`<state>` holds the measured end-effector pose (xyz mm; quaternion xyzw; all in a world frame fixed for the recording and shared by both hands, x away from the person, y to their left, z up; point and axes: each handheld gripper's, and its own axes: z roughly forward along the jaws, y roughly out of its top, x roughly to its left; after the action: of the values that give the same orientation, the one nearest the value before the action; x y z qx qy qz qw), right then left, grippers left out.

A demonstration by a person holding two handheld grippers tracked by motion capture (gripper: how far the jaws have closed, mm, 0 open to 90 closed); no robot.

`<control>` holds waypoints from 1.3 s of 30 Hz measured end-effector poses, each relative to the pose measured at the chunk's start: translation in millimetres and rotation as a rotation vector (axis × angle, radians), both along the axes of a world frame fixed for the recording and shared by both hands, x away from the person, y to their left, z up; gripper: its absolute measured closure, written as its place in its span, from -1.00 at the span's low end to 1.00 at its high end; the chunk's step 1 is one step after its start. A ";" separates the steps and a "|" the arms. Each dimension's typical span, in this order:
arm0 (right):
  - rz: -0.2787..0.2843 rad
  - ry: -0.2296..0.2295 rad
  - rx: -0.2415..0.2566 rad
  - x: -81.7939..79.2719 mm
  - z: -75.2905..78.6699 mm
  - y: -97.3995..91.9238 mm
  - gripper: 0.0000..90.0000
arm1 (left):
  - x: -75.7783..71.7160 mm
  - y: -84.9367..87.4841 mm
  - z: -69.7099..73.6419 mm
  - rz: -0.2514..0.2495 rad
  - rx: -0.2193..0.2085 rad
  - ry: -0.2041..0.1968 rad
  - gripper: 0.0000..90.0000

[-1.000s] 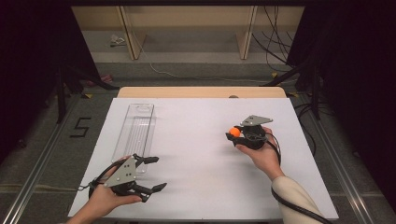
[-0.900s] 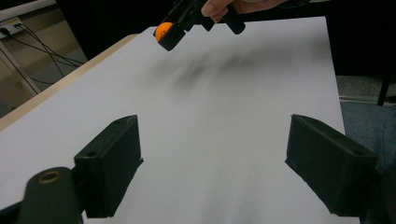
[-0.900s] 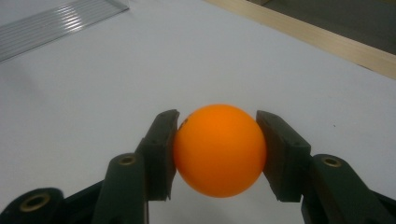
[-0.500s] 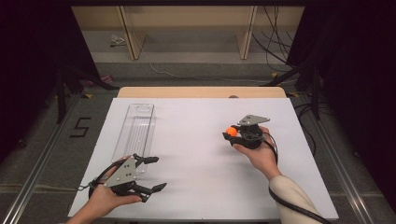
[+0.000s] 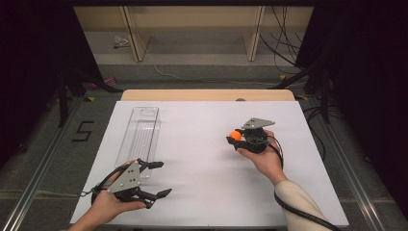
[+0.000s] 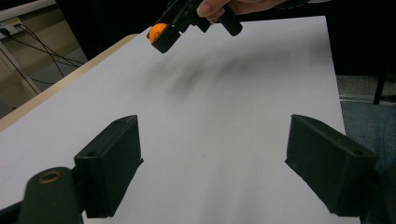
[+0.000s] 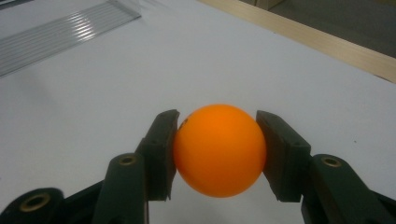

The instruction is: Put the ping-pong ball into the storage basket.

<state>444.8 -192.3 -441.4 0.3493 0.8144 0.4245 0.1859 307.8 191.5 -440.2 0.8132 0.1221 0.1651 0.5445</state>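
A smooth, round orange ball (image 7: 219, 149), like a table-tennis ball, sits clamped between the right gripper's (image 5: 236, 138) jaws, lifted above the white bench (image 5: 202, 144).

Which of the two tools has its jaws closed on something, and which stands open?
The right tool grips the orange ball between both jaws. The left tool, near the clear tray, stands wide open, holding nothing.

Left gripper (image 5: 156, 179), lower left of high view: black body, grey three-cornered plate on top, black cable looped behind. Right gripper (image 5: 234, 139), right of centre: same black build, grey plate, black cable trailed to lower right. Brass-coloured bushings seen at jaw pivots. Cream sleeve (image 5: 299, 206) worn on right arm.
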 end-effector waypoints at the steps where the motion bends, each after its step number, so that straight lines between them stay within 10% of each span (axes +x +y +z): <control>1: 0.001 -0.001 0.001 0.1 0.3 0.8 0.14 | 0.0 0.0 0.0 0.000 -0.001 0.000 -0.61; 39: 0.049 -0.004 0.013 3.2 0.4 30.4 0.14 | -0.1 -0.2 0.0 -0.005 0.001 0.000 -0.61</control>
<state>448.0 -161.8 -441.0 0.3296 0.8196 0.4350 0.1746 307.7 191.4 -440.2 0.8139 0.1198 0.1639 0.5444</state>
